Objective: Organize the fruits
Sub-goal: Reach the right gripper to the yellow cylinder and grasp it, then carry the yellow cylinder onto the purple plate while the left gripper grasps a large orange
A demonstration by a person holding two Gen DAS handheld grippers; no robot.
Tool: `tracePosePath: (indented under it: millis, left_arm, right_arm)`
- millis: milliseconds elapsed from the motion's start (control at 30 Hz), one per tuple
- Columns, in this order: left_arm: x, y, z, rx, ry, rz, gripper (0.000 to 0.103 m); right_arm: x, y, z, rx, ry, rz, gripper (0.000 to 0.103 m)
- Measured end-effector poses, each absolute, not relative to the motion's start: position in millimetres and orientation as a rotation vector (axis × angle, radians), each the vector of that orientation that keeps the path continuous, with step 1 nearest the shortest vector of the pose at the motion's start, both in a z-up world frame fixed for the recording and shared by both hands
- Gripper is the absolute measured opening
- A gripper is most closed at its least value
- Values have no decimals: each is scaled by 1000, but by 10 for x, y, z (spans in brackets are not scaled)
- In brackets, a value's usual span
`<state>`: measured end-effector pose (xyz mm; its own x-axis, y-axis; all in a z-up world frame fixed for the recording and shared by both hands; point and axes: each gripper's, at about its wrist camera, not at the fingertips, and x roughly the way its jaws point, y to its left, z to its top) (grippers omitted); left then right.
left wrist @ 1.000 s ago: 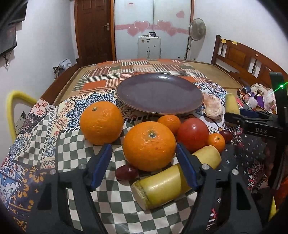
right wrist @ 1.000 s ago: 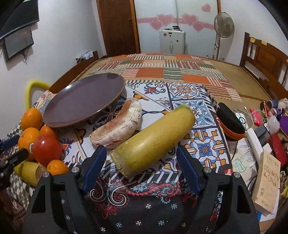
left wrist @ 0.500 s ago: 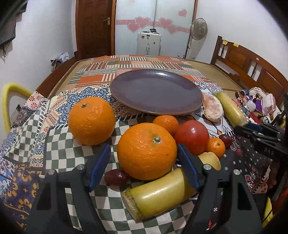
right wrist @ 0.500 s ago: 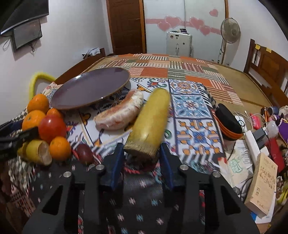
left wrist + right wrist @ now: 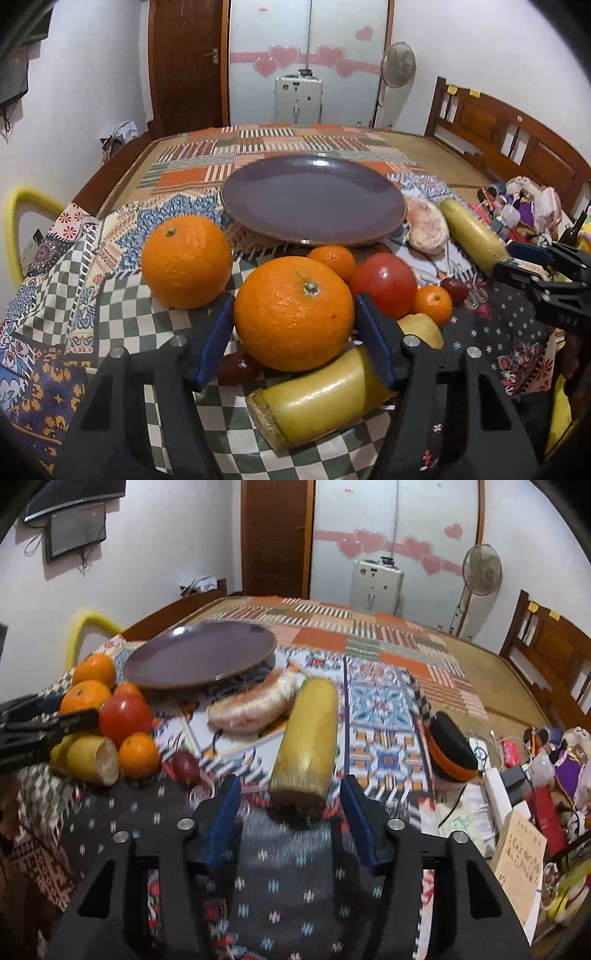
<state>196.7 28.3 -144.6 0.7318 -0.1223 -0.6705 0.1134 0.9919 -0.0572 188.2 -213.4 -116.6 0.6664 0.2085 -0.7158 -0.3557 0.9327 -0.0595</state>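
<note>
A large orange (image 5: pixel 293 314) sits between the blue pads of my left gripper (image 5: pixel 293 332), whose jaws stand at its sides; contact is unclear. Around it lie a second large orange (image 5: pixel 186 262), a red tomato (image 5: pixel 384 284), small tangerines (image 5: pixel 433 304), a dark plum (image 5: pixel 236 369) and a yellow cut cylinder fruit (image 5: pixel 317 400). The purple plate (image 5: pixel 314 197) is behind. My right gripper (image 5: pixel 291 816) is open, just behind the cut end of a long yellow fruit (image 5: pixel 308 744) lying on the cloth. A netted pink fruit (image 5: pixel 253 707) lies beside it.
The plate also shows in the right wrist view (image 5: pixel 201 655). A black-and-orange case (image 5: pixel 452 749), a power strip, boxes and clutter (image 5: pixel 517 838) crowd the right edge. A yellow chair back (image 5: pixel 14 229) stands at the left. A wooden headboard (image 5: pixel 517 147) is at the right.
My right gripper was shut on the long yellow fruit half a second ago; its jaws have now opened and pulled back. My left gripper has closed in around the large orange.
</note>
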Motion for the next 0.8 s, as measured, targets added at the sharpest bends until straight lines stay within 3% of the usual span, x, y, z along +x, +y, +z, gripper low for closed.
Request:
tracePosePath:
  millis: [300,433,800]
  left_arm:
    - [1786,234,-1164,38,647,-127,65]
    - [1761,257,-1134,35,639,-116,65]
    - [1763,289,-998,1,629,-93,65]
  right_arm:
    - [2374,-2119,-1304,-151,857,240,52]
    - [2461,-2166,-1400,-126,902,238,37]
    - [2210,-2072,-1202,-157,822,269,36]
